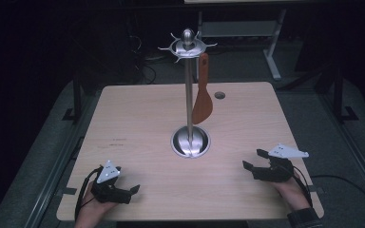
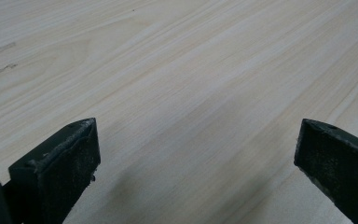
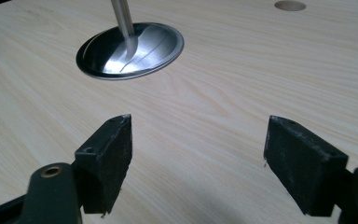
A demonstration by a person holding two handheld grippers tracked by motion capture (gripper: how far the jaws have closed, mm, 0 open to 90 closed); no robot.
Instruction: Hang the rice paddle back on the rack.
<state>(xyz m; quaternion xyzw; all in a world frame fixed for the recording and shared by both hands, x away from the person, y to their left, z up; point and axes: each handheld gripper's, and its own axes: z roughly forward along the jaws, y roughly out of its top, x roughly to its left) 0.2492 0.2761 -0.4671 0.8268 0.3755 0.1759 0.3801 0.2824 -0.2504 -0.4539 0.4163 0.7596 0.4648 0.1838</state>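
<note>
From the high view, a steel utensil stand (image 1: 189, 95) rises from a round base at the middle of the desk (image 1: 138, 128), and a brown spatula (image 1: 202, 97) hangs by its handle from one of the hooks at the crown, blade down, just beside the pole on its right. Hung that way it clears the desk and can be lifted straight off the hook. The left gripper (image 1: 134, 190) rests near the desk's near-left corner and the right gripper (image 1: 251, 160) near the near-right edge, both well apart from the stand (a resting stance, by my reading, with the reach not yet begun).

In the left gripper view, the two black jaws stand wide apart over bare wood, holding nothing; they point across the desk top rather than at the stand.

In the right gripper view, the jaws are likewise spread wide and empty, and beyond them sits the stand's base (image 3: 130, 45) with the foot of the pole, plus a cable hole (image 3: 290, 5) toward the far edge. This gripper faces the stand, so it seems the likelier one to go for the spatula.
</note>
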